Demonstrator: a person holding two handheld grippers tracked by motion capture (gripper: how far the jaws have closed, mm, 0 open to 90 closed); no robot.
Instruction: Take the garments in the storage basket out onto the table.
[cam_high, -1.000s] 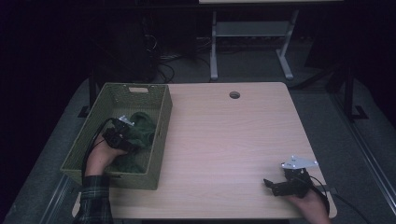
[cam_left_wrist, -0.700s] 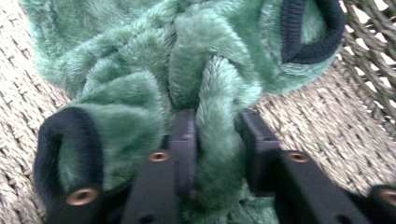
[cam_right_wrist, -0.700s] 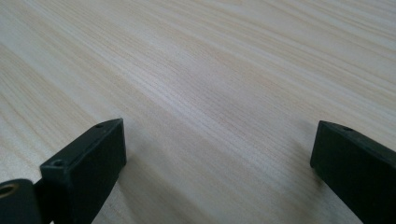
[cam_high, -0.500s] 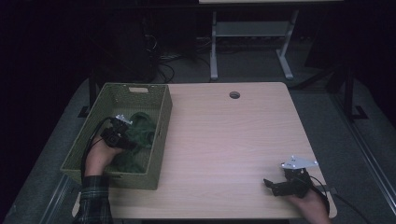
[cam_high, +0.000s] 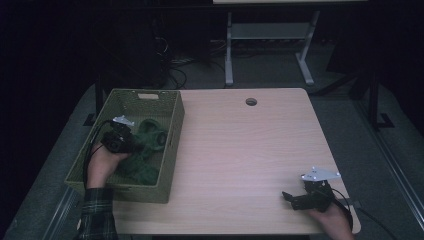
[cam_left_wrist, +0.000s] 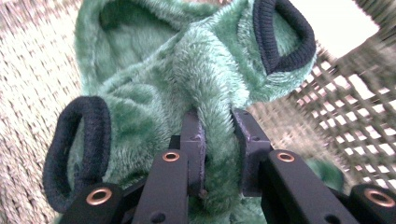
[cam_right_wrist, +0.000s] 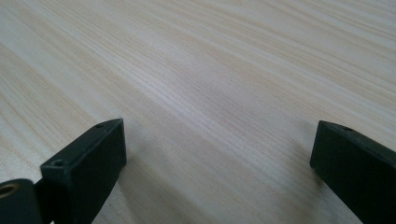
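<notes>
One green fleece garment (cam_high: 145, 150) (black-cuffed), one woven basket (cam_high: 120, 187), one table (cam_high: 240, 150), two claws

Hand-held gripper (cam_left_wrist: 218, 149) pinching green fleece garment (cam_left_wrist: 187, 88) over woven basket (cam_left_wrist: 28, 70).

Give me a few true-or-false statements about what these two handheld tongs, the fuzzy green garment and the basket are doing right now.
1. The left tongs have a fold of the fuzzy green garment pinched between them. True; they have just been closing on it.
2. The garment lies spread out on the wooden table. False: it sits inside the woven basket at the table's left.
3. The right tongs stand open over bare wood. True.
4. The right tongs hold a black cuff. False: nothing is between them; the black cuffs belong to the garment in the basket.
5. The basket is red plastic. False: it is olive-green and woven.
</notes>
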